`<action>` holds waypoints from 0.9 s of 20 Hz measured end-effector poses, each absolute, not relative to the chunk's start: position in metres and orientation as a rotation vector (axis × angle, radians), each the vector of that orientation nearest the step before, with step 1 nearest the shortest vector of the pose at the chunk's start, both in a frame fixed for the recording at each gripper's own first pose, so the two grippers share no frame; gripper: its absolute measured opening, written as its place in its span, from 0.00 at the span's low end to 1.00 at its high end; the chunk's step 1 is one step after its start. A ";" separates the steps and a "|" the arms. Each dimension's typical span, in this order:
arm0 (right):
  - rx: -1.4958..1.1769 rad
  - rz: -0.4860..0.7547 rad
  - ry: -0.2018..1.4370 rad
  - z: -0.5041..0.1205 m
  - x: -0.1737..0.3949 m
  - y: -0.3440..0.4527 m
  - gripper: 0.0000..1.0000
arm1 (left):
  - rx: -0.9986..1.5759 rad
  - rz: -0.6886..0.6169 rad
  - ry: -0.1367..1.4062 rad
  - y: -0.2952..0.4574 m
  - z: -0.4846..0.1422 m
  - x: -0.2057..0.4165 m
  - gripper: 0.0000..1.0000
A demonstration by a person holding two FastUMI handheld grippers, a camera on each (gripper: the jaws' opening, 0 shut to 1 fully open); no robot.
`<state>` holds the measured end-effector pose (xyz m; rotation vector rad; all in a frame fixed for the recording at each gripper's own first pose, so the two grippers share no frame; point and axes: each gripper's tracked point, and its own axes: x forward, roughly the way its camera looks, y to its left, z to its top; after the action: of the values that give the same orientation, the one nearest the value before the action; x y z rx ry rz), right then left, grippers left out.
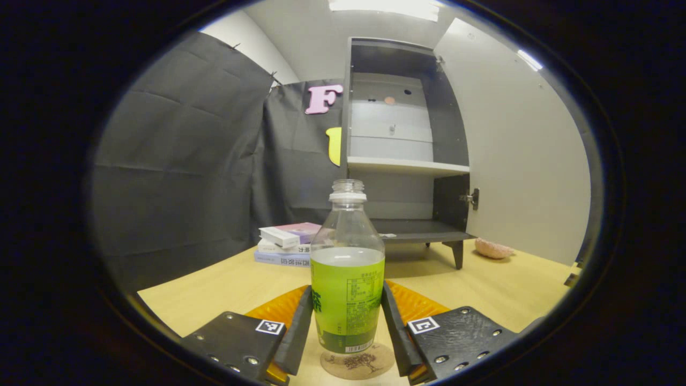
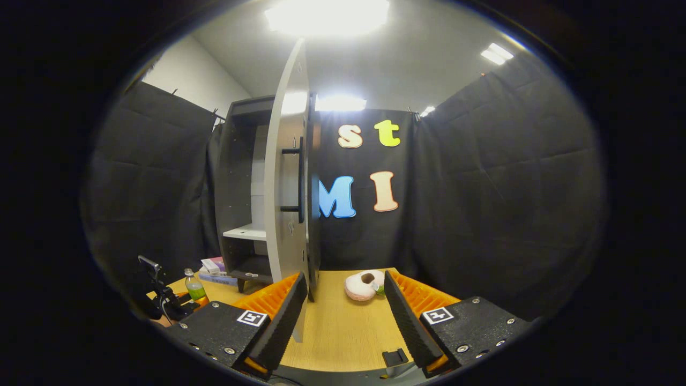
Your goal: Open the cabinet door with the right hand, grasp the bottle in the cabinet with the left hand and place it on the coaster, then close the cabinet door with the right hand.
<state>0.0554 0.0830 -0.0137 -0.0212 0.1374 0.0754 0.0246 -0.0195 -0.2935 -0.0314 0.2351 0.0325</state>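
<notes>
Left gripper view: one clear plastic bottle (image 1: 347,273) is standing upright, long axis vertical and uncapped mouth pointing up, on one round cork coaster (image 1: 358,363) lying on the wood-grain table (image 1: 214,289). The bottle is roughly two-thirds full of green liquid and is carrying a printed green label. The left gripper (image 1: 347,328) is flanking the bottle's lower body, its two ribbed fingers (image 1: 301,327) sitting right at the label's sides; whether both are pressing on it cannot be told. Behind, one dark cabinet (image 1: 399,145) is standing with its flat pale door (image 1: 514,155) swung wide, showing one pale shelf (image 1: 407,166). A stack of three books (image 1: 286,244) is lying left of the cabinet, and one pink doughnut-shaped object (image 1: 493,249) is lying under the door.

Right gripper view: the right gripper (image 2: 345,316) is spread wide, holding nothing, its fingers lying either side of the pink ring. The door's edge, bearing one dark bar handle (image 2: 299,179), is standing just ahead of the left finger.
</notes>
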 end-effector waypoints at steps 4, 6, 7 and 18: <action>-0.028 0.086 0.149 -0.019 0.057 0.091 0.90 | -0.019 0.018 0.263 -0.028 -0.309 0.015 0.68; -0.029 0.090 0.152 -0.020 0.058 0.094 0.90 | -0.013 0.016 0.275 -0.030 -0.316 0.009 0.68; -0.028 0.093 0.156 -0.021 0.059 0.096 0.90 | -0.009 0.018 0.258 -0.030 -0.313 0.008 0.68; -0.018 0.127 0.151 -0.017 0.068 0.109 0.90 | 0.029 -0.021 0.292 -0.046 -0.296 -0.002 0.84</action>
<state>0.0677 0.1087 -0.0170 -0.0185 0.1513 0.1271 -0.0023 -0.0459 -0.2964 0.0294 0.2922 -0.0209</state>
